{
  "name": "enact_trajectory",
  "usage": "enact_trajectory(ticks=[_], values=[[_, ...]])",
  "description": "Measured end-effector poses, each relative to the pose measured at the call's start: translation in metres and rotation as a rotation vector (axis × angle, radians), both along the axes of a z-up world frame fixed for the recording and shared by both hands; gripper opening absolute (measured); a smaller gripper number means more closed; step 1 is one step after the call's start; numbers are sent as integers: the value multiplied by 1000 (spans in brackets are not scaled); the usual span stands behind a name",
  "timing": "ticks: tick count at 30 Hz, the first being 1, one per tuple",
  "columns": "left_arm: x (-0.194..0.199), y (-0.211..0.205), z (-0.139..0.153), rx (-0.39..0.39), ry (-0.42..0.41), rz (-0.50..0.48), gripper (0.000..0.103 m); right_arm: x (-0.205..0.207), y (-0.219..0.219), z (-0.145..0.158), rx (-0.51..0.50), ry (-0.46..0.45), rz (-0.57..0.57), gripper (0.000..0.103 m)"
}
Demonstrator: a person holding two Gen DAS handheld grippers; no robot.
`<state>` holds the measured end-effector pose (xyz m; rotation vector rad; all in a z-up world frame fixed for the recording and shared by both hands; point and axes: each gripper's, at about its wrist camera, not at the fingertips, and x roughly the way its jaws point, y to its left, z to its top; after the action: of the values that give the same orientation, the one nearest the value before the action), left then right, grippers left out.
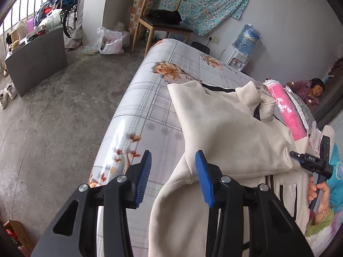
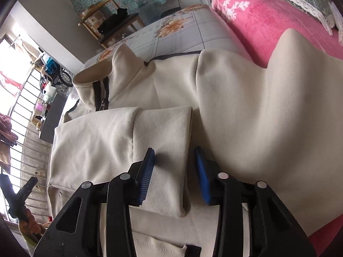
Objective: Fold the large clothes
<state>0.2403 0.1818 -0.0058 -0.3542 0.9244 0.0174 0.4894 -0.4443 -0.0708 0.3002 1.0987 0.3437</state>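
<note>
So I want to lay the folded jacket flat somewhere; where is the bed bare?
The floral sheet lies bare beyond the jacket, from its collar to the far end by the chair, and in a strip along the floor-side edge. The blanket side is crowded: jacket and blanket meet with no gap.

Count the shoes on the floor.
2: white shoes side by side on the concrete at the left edge, beside the grey cabinet. More may be hidden past the frame.
</note>
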Motion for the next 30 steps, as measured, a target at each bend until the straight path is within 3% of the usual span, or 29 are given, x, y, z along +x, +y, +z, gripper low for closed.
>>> enact_trajectory(ticks=[1, 5, 8, 11, 12, 15, 18, 21, 23, 26, 28, 30], values=[[10, -3, -1, 1, -4, 2, 42, 3, 4, -2, 0, 5, 9, 4], [38, -15, -2, 17, -26, 2, 42, -6, 13, 22, -52, -125, 5, 3], [55, -28, -4, 32, -28, -30, 42, -4, 15, 20, -81, -135, -17, 3], [78, -46, -11, 42, -8, -82, 42, 5, 15, 0, -154, -81, -19, 12], [86, -50, -15, 50, 6, -93, 42, 3, 15, 2, -154, -94, -22, 22], [107, -59, -31, 139, 73, -98, 42, -12, 18, 23, -211, -191, -33, 40], [114, -58, -47, 185, 119, -78, 42, -26, 33, 39, -203, -277, 47, 44], [110, -56, -49, 197, 101, -73, 42, -25, 56, 25, -228, -244, 150, 45], [108, -56, -48, 206, 96, -67, 42, -21, 65, 3, -301, -162, 169, 44], [99, -57, -36, 272, 77, -30, 42, -34, 69, 1, -373, -185, 174, 44], [88, -62, -21, 269, 37, -48, 42, -42, 67, 1, -385, -173, 173, 46], [76, -74, -8, 274, 4, -85, 49, -48, 62, 1, -382, -163, 168, 48]])
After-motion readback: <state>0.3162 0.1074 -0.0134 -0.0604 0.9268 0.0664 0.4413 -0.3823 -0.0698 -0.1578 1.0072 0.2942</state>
